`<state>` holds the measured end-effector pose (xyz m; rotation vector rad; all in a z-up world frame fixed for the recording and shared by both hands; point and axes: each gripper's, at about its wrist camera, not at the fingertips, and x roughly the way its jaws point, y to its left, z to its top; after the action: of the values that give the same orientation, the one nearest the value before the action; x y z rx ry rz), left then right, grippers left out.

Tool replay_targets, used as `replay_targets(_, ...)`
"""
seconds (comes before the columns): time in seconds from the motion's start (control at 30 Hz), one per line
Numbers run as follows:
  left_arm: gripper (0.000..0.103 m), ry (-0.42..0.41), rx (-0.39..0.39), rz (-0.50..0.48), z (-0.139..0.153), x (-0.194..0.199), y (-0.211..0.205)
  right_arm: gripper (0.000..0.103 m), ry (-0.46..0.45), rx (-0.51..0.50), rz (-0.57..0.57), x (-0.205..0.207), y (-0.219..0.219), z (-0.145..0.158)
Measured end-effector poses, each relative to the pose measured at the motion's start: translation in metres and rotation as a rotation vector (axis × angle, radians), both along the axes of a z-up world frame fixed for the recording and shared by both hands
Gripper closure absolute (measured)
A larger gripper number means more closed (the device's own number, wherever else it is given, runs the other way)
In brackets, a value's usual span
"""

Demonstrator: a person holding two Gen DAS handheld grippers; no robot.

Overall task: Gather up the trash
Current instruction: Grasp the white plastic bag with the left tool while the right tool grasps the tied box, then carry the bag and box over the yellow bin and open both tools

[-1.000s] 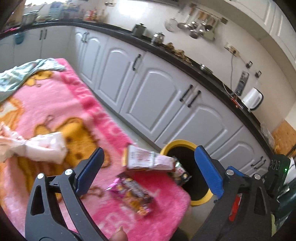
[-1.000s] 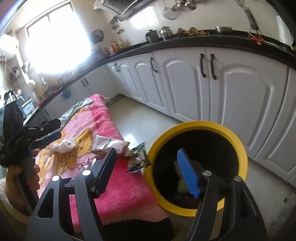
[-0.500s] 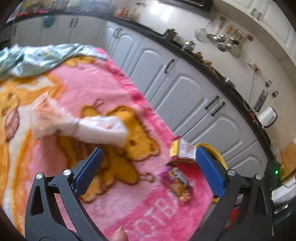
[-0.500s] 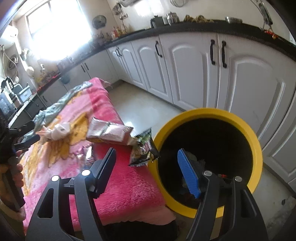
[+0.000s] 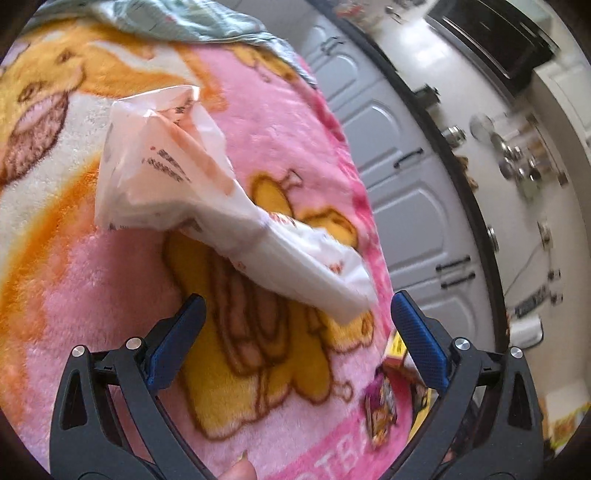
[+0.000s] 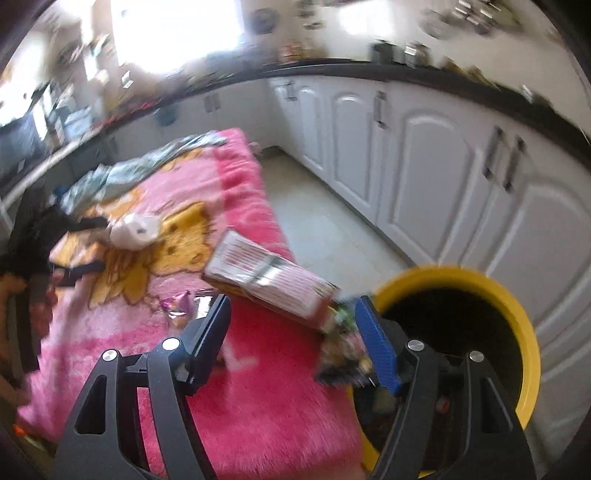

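A crumpled white plastic bag (image 5: 221, 206) lies on the pink blanket (image 5: 74, 277). My left gripper (image 5: 295, 317) stands open just short of the bag's near end, nothing between its fingers. A purple snack wrapper (image 5: 380, 410) and a box corner (image 5: 397, 350) lie further right. In the right wrist view, my right gripper (image 6: 291, 314) is open over the blanket's corner. A pink-and-white box (image 6: 269, 280) lies just beyond it, and a dark snack packet (image 6: 343, 343) hangs at the blanket edge by the right finger. The yellow bin (image 6: 509, 306) stands beside the blanket.
White cabinets (image 6: 424, 166) under a black counter run along the far side, with a strip of tiled floor (image 6: 325, 221) between them and the blanket. A grey-green cloth (image 5: 192, 22) lies at the blanket's far end. A hand holds the left gripper at the right wrist view's left edge.
My left gripper swung left from the blanket's corner by the bin and came down close to the white bag. My right gripper shifted left from over the bin toward the box and packet.
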<state>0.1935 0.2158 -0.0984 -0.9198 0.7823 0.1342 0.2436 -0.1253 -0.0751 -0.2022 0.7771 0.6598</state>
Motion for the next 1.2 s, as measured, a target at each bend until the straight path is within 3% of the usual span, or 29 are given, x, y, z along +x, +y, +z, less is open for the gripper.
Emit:
replay_targets(0.4, 0.011, 0.047, -0.039, 0.182, -0.005, 0.016, 0.019, 0.035, 0.052, -0.22, 0.18, 0.043, 0.06, -0.026)
replay_targets(0.5, 0.028, 0.073, 0.012, 0.2, -0.004, 0.02, 0.019, 0.045, 0.057, -0.236, 0.188, 0.049, 0.062, -0.03)
replay_targets(0.57, 0.053, 0.097, 0.044, 0.211, -0.004, 0.019, 0.02, 0.051, 0.06, -0.244, 0.189, 0.052, 0.062, -0.032)
replay_targets(0.63, 0.063, 0.105, 0.051, 0.221, -0.007, 0.016, 0.024, 0.055, 0.057, -0.248, 0.196, 0.051, 0.06, -0.033)
replay_targets(0.8, 0.073, 0.079, 0.048, 0.198, -0.005, 0.01, 0.024, 0.067, 0.063, -0.226, 0.193, 0.049, 0.049, -0.031)
replay_targets(1.03, 0.074, -0.041, 0.116, 0.099, 0.034, 0.01, -0.007, 0.069, 0.07, -0.16, 0.137, 0.047, 0.02, -0.019)
replay_targets(1.2, 0.074, -0.11, 0.14, -0.025, 0.061, 0.022, -0.052, 0.069, 0.061, -0.122, 0.096, 0.042, -0.004, -0.008)
